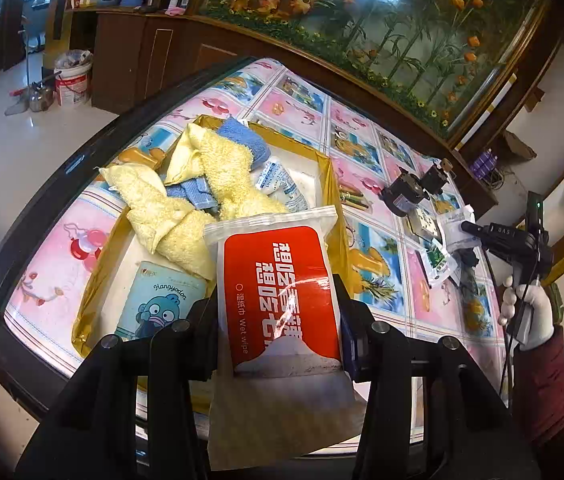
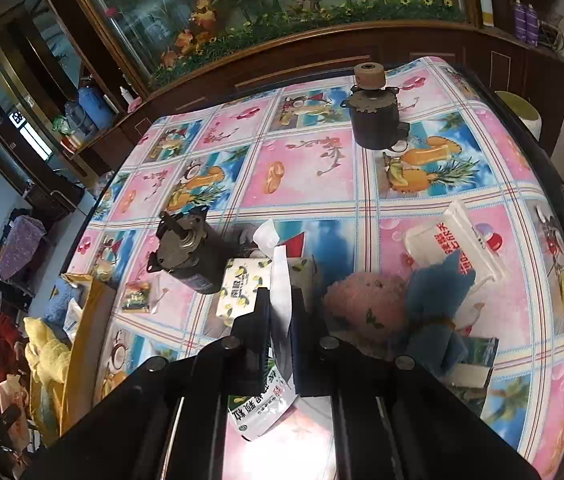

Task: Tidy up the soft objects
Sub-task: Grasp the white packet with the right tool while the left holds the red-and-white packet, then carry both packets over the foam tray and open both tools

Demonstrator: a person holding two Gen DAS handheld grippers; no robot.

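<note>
My left gripper (image 1: 278, 308) is shut on a red and white wet wipe pack (image 1: 282, 300) and holds it above the near right corner of the yellow-lined box (image 1: 94, 280). In the box lie yellow towels (image 1: 210, 176), a blue cloth (image 1: 242, 136), a Hangyodon pack (image 1: 162, 300) and a small white sachet (image 1: 278, 184). My right gripper (image 2: 280, 304) is shut on a white and green packet (image 2: 278, 320) over the table. Beside it lie a lemon tissue pack (image 2: 238, 288), a pink puff (image 2: 366, 304), a blue cloth (image 2: 438, 300) and another wet wipe pack (image 2: 458, 244).
Two dark motors (image 2: 190, 248) (image 2: 374, 116) stand on the patterned tablecloth (image 2: 302, 168). The box edge (image 2: 82, 344) with yellow towels is at the left in the right wrist view. The right gripper and gloved hand (image 1: 522, 304) show at the right in the left wrist view. A cabinet with a fish tank (image 1: 362, 20) runs behind the table.
</note>
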